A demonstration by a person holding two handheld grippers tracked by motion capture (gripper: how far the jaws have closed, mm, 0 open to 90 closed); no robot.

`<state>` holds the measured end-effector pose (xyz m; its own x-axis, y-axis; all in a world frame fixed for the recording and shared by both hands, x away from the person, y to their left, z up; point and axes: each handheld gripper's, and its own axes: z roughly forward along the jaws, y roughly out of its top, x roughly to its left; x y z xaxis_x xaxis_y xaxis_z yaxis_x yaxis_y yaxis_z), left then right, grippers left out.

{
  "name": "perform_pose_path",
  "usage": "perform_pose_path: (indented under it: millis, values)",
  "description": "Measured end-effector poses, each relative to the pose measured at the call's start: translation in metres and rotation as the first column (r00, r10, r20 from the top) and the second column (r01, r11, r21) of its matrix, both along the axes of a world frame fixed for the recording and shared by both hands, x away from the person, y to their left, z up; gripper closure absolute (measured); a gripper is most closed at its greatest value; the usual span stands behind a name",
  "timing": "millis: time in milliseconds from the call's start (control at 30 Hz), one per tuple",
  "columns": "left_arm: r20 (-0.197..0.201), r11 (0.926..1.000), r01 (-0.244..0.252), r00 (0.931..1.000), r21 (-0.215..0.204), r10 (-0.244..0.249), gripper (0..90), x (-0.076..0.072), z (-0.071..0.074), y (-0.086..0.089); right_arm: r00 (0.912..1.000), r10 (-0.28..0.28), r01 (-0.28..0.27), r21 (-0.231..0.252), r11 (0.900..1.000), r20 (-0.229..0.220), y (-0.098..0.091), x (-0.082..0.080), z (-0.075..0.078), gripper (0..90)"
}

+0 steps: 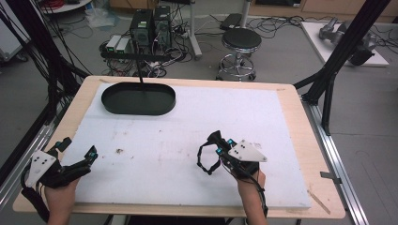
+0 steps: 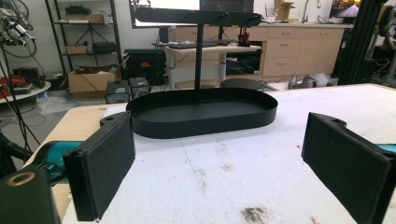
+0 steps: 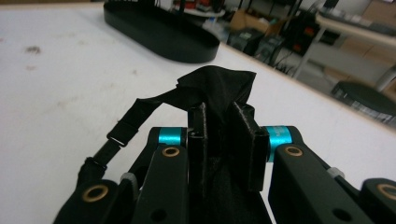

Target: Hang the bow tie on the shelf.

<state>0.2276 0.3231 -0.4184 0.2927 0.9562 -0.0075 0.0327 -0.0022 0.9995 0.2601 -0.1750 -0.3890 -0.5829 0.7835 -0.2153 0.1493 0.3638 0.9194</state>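
The left gripper [image 2: 219,170] hovers low over a white foam-covered table [image 2: 243,158], its two black padded jaws spread wide apart with nothing between them. Ahead, near the table's far edge, sits a shallow black oval metal tray [image 2: 205,114], a thin black post [image 2: 199,60] rising from it to a crossbar.

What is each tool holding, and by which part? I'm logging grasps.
The right tool is shut on a black cloth item, pinching bunched fabric; its strap hangs free. The left tool is open and holds nothing.
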Motion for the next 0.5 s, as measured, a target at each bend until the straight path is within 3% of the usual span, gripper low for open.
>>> perform_pose_path:
  millis: [33,133,300,333,367,500]
  values:
    - [0.001,1.0000,-0.001,1.0000,0.000,0.001,10.2,0.000,0.000,0.000,0.9989,0.000,0.000,0.003,1.0000,0.048,0.004,0.001,0.007,76.4]
    - [0.003,1.0000,0.000,1.0000,0.000,0.000,10.2,0.000,0.000,0.000,0.9933,-0.005,0.003,0.018,0.9998,0.116,0.009,0.004,0.017,76.4]
    - [0.004,1.0000,-0.003,1.0000,0.000,0.003,10.2,0.000,0.000,0.001,0.9736,-0.020,-0.001,0.088,0.9961,0.228,0.016,0.010,0.033,76.4]
    - [0.004,1.0000,-0.003,1.0000,0.000,0.003,10.2,0.000,0.000,0.001,0.9736,-0.020,-0.001,0.088,0.9961,0.228,0.016,0.010,0.033,76.4]
    - [0.003,1.0000,-0.003,1.0000,0.000,0.003,10.2,0.000,0.000,0.001,0.9643,-0.020,-0.005,0.097,0.9953,0.264,0.021,0.014,0.040,76.4]
    - [-0.002,1.0000,-0.003,1.0000,-0.003,0.003,10.2,0.001,-0.002,0.001,0.9585,-0.003,-0.025,0.094,0.9952,0.285,0.031,0.023,0.049,76.3]
